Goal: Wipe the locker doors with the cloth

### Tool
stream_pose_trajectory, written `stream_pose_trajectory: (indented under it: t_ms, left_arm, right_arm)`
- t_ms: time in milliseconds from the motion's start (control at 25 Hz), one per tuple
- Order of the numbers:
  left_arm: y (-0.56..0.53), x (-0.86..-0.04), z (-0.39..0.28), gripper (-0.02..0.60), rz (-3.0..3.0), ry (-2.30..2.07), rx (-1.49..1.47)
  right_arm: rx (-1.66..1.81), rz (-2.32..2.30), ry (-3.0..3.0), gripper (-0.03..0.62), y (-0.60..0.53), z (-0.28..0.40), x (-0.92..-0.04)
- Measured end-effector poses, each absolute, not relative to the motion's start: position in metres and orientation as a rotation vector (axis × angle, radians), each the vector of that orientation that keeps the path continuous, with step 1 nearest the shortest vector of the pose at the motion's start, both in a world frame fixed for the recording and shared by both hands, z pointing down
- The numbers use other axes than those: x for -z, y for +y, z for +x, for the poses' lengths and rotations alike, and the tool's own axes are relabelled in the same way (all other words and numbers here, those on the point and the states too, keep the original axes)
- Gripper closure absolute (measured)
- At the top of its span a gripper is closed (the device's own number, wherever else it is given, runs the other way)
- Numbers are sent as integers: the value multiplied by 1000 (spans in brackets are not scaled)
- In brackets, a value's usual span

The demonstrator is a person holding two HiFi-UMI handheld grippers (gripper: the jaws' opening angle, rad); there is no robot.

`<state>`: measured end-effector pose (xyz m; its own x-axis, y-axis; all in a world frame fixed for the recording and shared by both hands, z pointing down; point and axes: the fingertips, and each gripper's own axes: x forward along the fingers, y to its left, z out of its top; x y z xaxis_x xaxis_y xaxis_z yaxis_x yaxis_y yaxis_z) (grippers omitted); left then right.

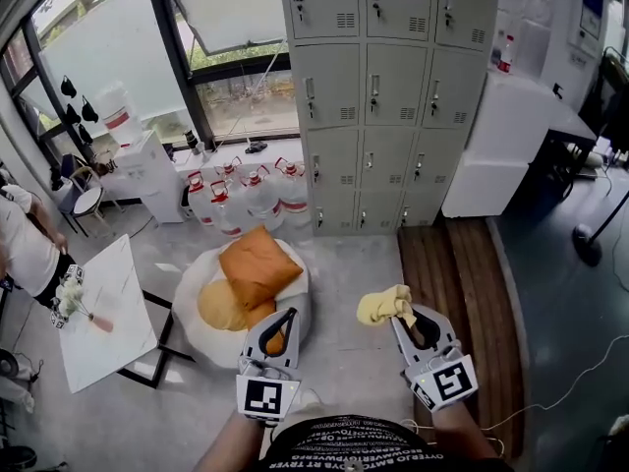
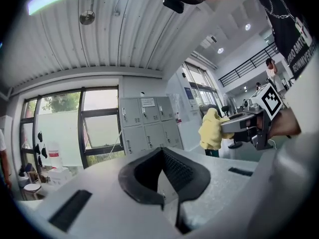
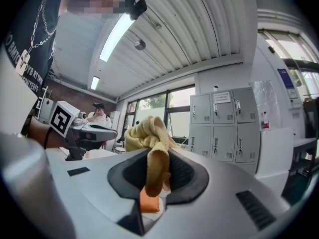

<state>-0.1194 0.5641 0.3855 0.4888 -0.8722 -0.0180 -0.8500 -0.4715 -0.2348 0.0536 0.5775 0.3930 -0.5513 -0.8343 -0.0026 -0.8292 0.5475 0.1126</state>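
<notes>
The grey lockers (image 1: 383, 87) stand against the far wall, well beyond both grippers; they also show in the left gripper view as lockers (image 2: 149, 123) and in the right gripper view as lockers (image 3: 224, 123). My right gripper (image 1: 405, 319) is shut on a crumpled yellow cloth (image 1: 383, 305), which bulges out past the fingertips. That cloth (image 3: 149, 133) hangs pinched between the jaws of the right gripper (image 3: 158, 156). My left gripper (image 1: 283, 324) is held low beside it, a little to the left. The left gripper (image 2: 160, 153) is shut with nothing in it, and the yellow cloth (image 2: 212, 128) shows to its right.
A white beanbag with orange cushions (image 1: 257, 264) lies on the floor ahead of the left gripper. Water bottles (image 1: 260, 190) line the window wall. A white table (image 1: 108, 308) and a person (image 1: 25, 244) are at the left. A wooden floor strip (image 1: 457, 293) and a white cabinet (image 1: 501, 136) sit right of the lockers.
</notes>
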Motion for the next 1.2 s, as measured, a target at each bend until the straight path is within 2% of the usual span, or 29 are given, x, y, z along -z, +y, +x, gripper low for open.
stream_pose_trajectory:
  t_ms: [560, 880, 1200]
  left_arm:
    - [479, -403, -200, 577, -2638, 1432, 187]
    - [459, -411, -218, 577, -2677, 1332, 168]
    - [456, -418, -207, 577, -2749, 1271, 155]
  right_arm:
    - [200, 1484, -2695, 525, 493, -45, -378]
    - [198, 1575, -2676, 525, 483, -63, -371]
    - [187, 1658, -2607, 523, 493, -51, -368]
